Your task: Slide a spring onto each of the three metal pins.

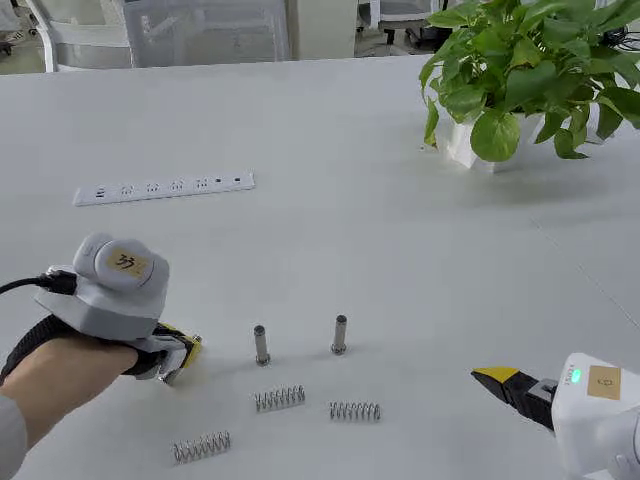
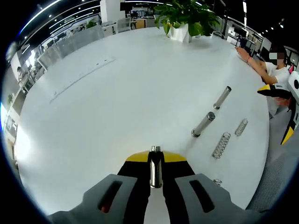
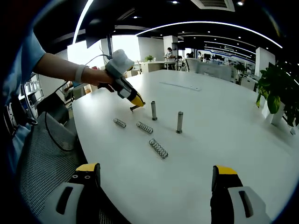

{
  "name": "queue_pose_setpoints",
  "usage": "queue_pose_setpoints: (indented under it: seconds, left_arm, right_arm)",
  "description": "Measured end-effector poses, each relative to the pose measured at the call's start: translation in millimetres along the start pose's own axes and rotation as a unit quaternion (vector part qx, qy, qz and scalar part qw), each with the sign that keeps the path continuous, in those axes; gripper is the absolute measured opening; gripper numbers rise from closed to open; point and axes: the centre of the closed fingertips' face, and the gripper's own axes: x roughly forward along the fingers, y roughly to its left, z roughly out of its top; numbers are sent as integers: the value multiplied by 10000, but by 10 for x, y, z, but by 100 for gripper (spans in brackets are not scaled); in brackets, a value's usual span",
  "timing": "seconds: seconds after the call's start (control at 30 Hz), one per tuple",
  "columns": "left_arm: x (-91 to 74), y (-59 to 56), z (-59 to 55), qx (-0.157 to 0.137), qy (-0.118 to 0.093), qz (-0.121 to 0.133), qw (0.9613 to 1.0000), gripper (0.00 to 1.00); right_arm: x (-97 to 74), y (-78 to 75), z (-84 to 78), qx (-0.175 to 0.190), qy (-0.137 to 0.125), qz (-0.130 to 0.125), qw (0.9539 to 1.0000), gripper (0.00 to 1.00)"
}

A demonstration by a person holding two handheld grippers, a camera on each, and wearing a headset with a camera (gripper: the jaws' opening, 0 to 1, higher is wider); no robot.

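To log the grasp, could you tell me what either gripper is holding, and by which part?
The left gripper holds a metal pin, clamped by its shaft between the jaws. The right gripper is open and empty.

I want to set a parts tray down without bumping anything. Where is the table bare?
Bare: the stretch between power strip, potted plant and two standing pins, and the patch right of the pins toward the right tongs. Crowded: the near edge, where three springs lie before the pins and the left tongs grip a third pin.
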Motion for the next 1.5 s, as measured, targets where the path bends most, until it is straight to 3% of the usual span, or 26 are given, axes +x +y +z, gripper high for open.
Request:
queue_pose_setpoints:
  seconds: [0.27,0.63,1.13,1.5]
  left_arm:
    - [-104,-69,52,-51,-214,-49,9997,4]
    - [-196,-76,71,-51,-417,-57,9991,4]
    - [-290,-46,14,11,-456,40,9990,4]
    - [-296,-71,39,77,-455,18,9989,4]
  right_arm:
    - [36,26,16,-41,7,60,10000,99]
    - [65,67,30,-76,14,120,9999,99]
    - [92,109,61,-150,27,174,9997,99]
    - [100,131,57,-148,34,200,9997,99]
